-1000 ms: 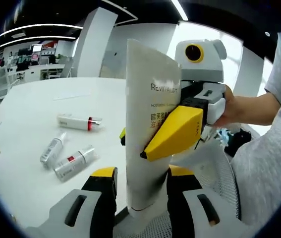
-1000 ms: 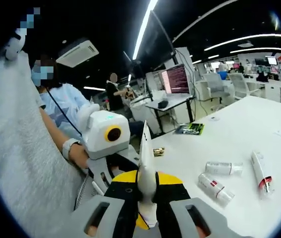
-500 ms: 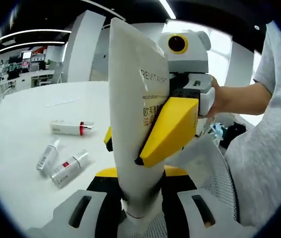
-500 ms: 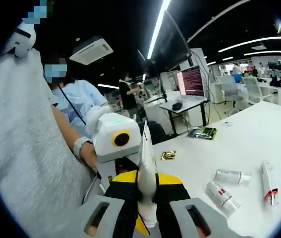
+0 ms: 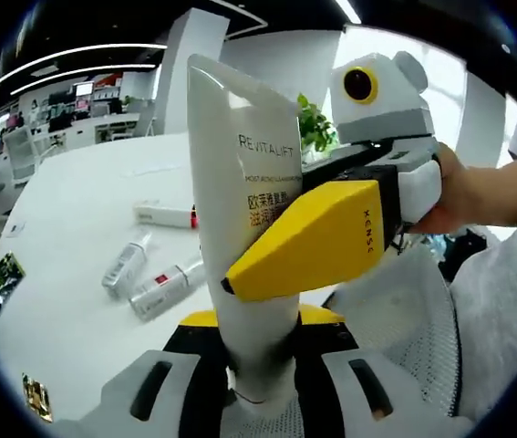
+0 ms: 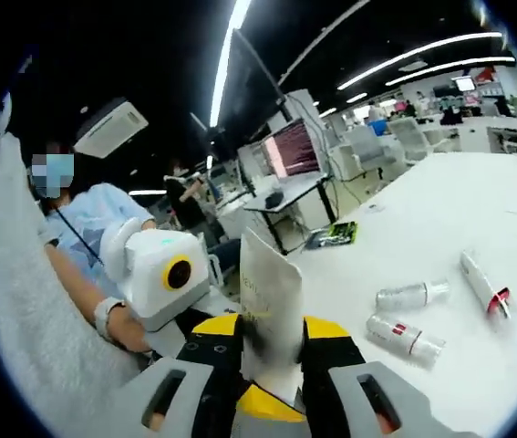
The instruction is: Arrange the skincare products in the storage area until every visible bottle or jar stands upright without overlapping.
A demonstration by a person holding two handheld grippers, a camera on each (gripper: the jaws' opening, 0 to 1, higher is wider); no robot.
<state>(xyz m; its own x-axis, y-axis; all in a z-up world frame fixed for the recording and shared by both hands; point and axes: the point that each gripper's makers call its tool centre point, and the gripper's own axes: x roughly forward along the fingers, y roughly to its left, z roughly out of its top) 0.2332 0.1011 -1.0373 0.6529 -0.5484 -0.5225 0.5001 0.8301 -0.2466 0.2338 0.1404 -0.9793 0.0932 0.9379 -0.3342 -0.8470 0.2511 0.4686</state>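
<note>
Both grippers clenched on one white tube (image 5: 249, 210), held in air above counter (image 5: 67, 274) edge. Left gripper (image 5: 260, 365): jaws narrow, pinching tube's lower end, tube rising upright w/ flat crimped end on top. Right gripper (image 5: 317, 237) enters left gripper view from the right; its yellow jaw presses tube's printed face, a hand (image 5: 463, 187) behind it. In right gripper view, right gripper (image 6: 272, 351) clamps tube (image 6: 272, 310) between jaws; left gripper (image 6: 162, 274) just behind tube. Beyond tube on counter, all lying flat: two small bottles (image 5: 126, 265) (image 5: 162, 290) close together, red-capped tube (image 5: 162, 215) farther off. Small gold packet (image 5: 35, 397) near counter edge.
</note>
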